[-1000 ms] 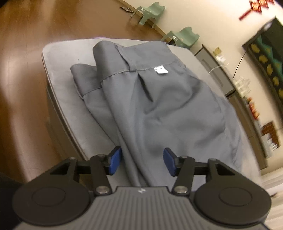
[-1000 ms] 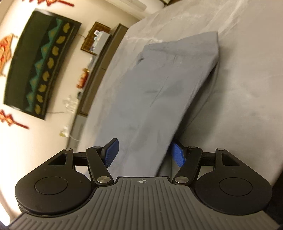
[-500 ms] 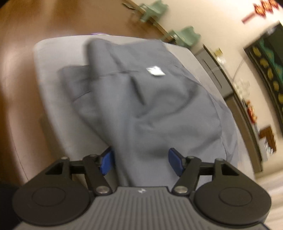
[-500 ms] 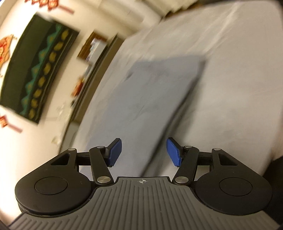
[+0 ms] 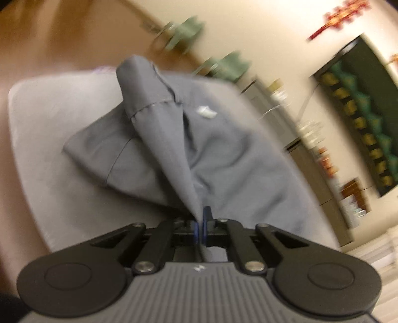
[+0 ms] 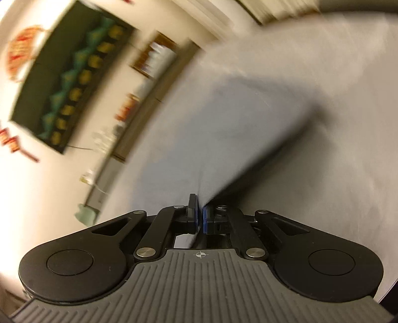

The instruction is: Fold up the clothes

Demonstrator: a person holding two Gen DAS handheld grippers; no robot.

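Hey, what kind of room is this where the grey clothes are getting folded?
Probably a lived-in household room. A grey padded surface stands on a wooden floor, small green chairs line the wall, and red ornaments hang beside a dark patterned wall hanging.

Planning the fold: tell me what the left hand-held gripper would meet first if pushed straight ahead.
The left hand-held gripper would likely run straight into the grey garment it already pinches, bunching it over the grey padded table.

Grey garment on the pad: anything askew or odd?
Nothing damaged. The grey garment is bunched, not flat: the left gripper pinches its near edge into a raised ridge, the right gripper clamps another edge. White tag shows.
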